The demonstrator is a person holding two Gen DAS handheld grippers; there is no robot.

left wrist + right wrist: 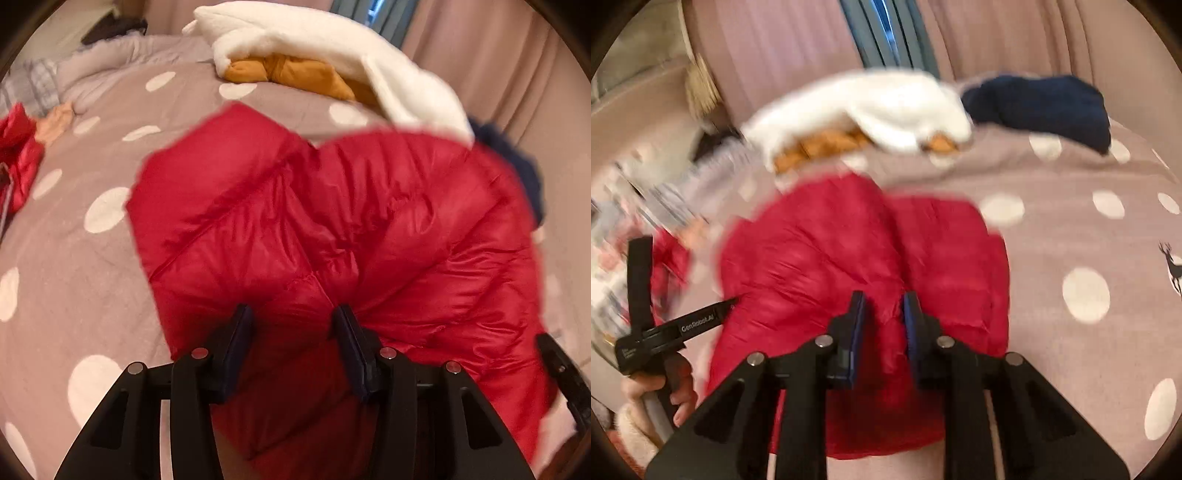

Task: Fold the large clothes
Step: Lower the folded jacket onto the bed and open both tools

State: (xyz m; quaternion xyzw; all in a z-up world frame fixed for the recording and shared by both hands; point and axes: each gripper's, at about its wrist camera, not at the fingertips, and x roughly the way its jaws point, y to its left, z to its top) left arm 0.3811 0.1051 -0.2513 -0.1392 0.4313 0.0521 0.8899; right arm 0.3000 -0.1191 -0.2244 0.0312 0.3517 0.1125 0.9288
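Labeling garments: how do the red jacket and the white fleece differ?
The red jacket is shiny, quilted and puffy; the white fleece is matte and fuzzy. The jacket lies nearest the grippers; the fleece lies beyond it, draped over an orange garment. Both rest on the spotted bedspread.

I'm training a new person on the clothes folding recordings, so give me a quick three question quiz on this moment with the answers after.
1. True or false: the red puffer jacket lies on a plain white sheet.
2. Which garment lies under the white fleece? A) green B) mustard-orange C) black
3. What fabric is pinched between the right gripper pads?

Key
1. False: the bedspread is mauve with pale dots.
2. B, the mustard-orange garment.
3. A fold of the red puffer jacket; the left gripper also has its fabric bunched between its jaws.
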